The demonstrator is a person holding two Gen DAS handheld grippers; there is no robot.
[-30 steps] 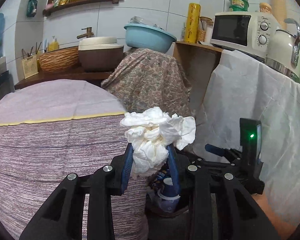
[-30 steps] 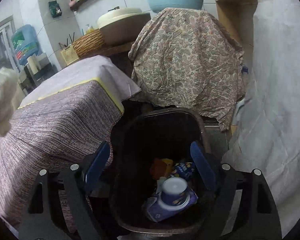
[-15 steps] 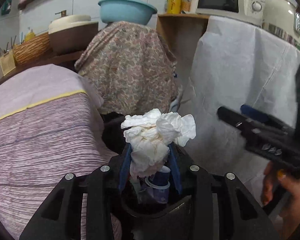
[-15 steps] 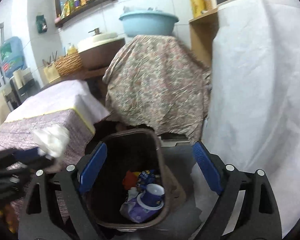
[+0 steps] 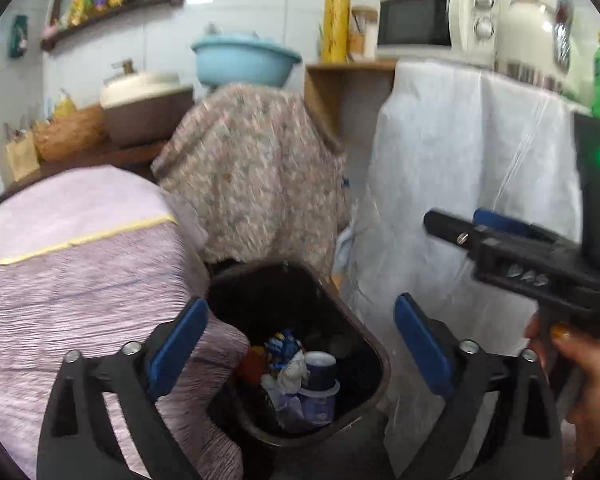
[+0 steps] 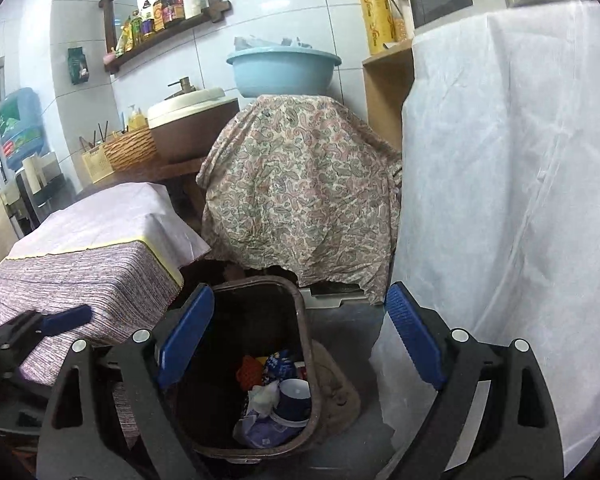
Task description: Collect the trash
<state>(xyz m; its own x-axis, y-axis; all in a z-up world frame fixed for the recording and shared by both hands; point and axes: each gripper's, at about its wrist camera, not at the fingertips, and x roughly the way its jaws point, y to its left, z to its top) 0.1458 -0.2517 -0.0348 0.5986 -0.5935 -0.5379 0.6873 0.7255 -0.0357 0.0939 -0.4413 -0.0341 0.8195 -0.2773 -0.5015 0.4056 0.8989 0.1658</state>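
Now my left gripper (image 5: 300,344) hangs over the dark brown plastic trash bin (image 5: 374,364), its jaws just sprung wide with nothing between them. The crumpled white tissue wad (image 5: 294,368) lies inside the bin, against the dark blue paper cup (image 5: 320,368) and coloured wrappers. My right gripper (image 6: 300,340) is released and empty too, above the bin. The risk I see: both grippers crowd the bin, so a careless pull-back could clip its rim or each other.
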